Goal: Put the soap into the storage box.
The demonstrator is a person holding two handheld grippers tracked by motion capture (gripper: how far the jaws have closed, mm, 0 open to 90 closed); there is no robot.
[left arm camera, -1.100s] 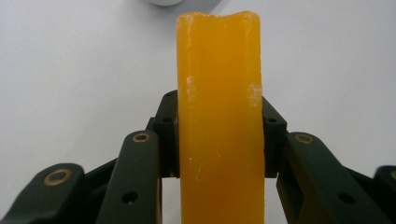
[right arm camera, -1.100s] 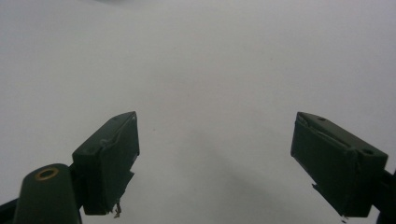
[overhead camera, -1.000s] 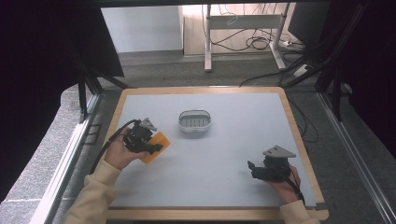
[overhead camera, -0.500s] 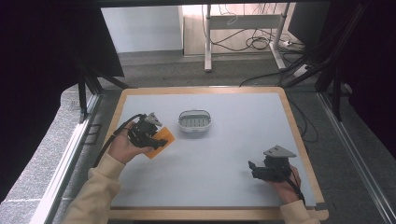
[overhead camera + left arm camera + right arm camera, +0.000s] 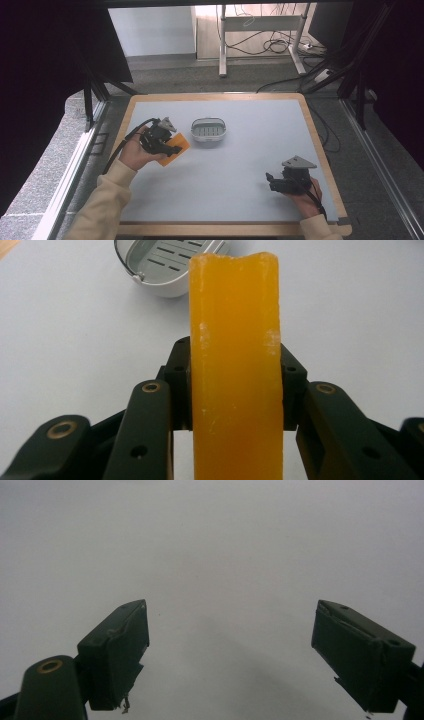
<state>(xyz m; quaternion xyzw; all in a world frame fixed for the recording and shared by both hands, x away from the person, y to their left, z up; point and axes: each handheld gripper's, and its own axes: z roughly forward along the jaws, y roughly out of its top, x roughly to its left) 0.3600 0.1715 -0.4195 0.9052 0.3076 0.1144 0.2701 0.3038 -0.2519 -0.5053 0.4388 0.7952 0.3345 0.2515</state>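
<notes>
L gripper (image 5: 167, 145) holds an orange soap bar (image 5: 172, 149), jaws clenched on its two long flat faces, approx mid-length. In the left gripper view the soap bar (image 5: 234, 365) stands on edge between the pads, narrow side facing the cam, far end sticking out well past the jaws. Bar sits at the left of the table (image 5: 250, 200), just left of and slightly nearer than the soap dish (image 5: 209, 131), close but not touching. Can't tell if the bar rests on the table or is lifted just off it.

R gripper (image 5: 272, 182) rests at the near right, well apart from bar and dish; jaws released, nothing between them, bare table surface beyond the pads (image 5: 117, 645).

Handling, judged:
- Bar looks waxy, semi-translucent, solid; prob. stiff and fairly light for its bulk.
- Surface likely slick. A few pale scuffs near the pad line on the edge, so it marks easily; don't over-squeeze.
- Far end rim looks slightly uneven/chipped; corners prob. brittle, avoid knocking on dish rim.
- Best hold: across the broad flat faces near mid-length, as now. Grip on narrow edges or near an end risks pivoting or squirting out.

Dish: slotted base, pale grey, empty.
</notes>
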